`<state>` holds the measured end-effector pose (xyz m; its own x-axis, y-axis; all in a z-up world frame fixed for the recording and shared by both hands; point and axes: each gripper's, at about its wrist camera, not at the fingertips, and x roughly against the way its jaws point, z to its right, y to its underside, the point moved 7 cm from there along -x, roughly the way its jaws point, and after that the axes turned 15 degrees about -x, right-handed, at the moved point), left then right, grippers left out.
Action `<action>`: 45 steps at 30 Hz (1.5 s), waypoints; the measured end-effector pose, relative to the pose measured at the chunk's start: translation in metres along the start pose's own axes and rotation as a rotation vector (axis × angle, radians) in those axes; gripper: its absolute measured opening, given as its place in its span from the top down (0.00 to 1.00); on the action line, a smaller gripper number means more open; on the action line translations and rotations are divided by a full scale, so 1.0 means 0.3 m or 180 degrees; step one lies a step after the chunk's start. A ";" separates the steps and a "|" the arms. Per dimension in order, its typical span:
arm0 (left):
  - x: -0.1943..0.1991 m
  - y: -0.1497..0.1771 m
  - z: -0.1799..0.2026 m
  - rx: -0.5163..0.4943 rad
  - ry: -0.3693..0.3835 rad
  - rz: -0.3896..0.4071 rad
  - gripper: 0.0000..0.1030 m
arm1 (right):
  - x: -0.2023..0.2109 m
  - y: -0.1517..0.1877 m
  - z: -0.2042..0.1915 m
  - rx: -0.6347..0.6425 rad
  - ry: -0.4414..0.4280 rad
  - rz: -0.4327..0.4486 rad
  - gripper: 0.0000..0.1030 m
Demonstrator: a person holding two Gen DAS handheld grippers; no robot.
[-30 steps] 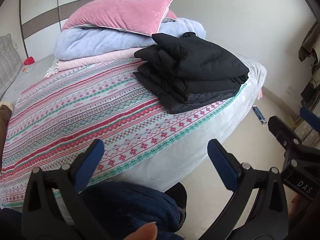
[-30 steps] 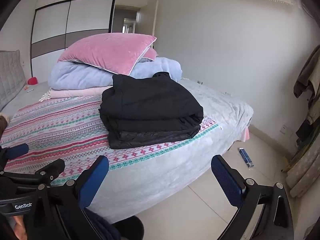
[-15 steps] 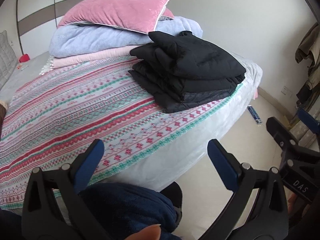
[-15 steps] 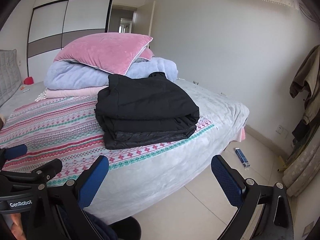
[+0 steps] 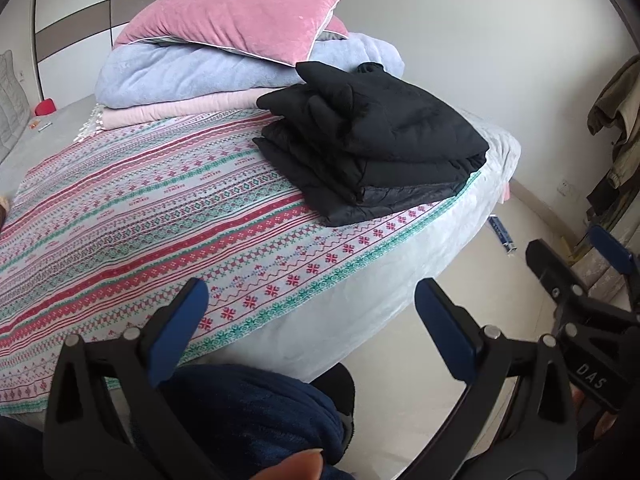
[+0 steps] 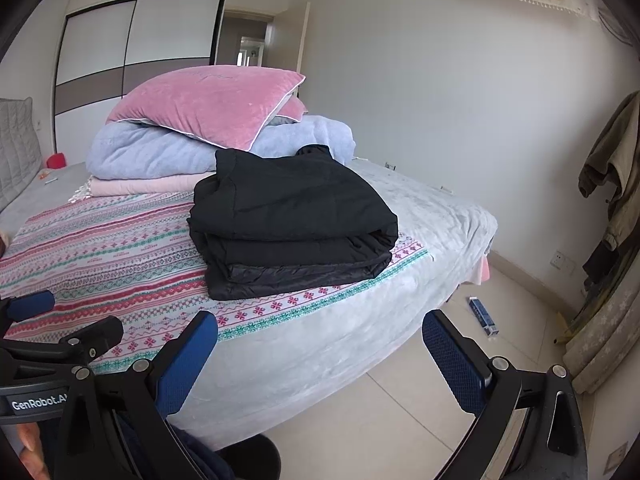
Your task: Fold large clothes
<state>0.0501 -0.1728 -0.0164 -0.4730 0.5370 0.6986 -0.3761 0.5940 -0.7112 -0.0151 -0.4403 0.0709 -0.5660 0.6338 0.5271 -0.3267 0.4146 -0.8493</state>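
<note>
Lying folded into a thick stack near the bed's (image 6: 460,216) far right corner, the black coat (image 6: 292,216) sits ahead of both pairs of tongs and well apart from them, its long axis running roughly along the bed's near edge. The right tongs (image 6: 320,354) look the more squarely lined up with it, the left tongs (image 5: 308,312) seeing it off to their right (which is nearer I cannot tell). Both pairs stand wide open, holding and touching nothing.
</note>
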 end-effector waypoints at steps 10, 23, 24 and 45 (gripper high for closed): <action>0.006 -0.002 0.000 0.0050 0.0052 0.0018 0.01 | -0.002 -0.003 0.003 0.0010 0.0007 0.0000 0.00; 0.000 0.000 0.007 0.0133 0.0153 0.0041 0.01 | 0.003 0.013 -0.002 0.0023 0.0034 -0.0003 0.00; 0.002 -0.002 0.011 0.0111 0.0151 0.0055 0.01 | 0.004 0.015 -0.002 0.0021 0.0037 -0.0004 0.00; 0.010 -0.011 0.038 0.0002 0.0097 0.0081 0.01 | 0.015 0.023 0.014 -0.0001 0.0063 0.0009 0.00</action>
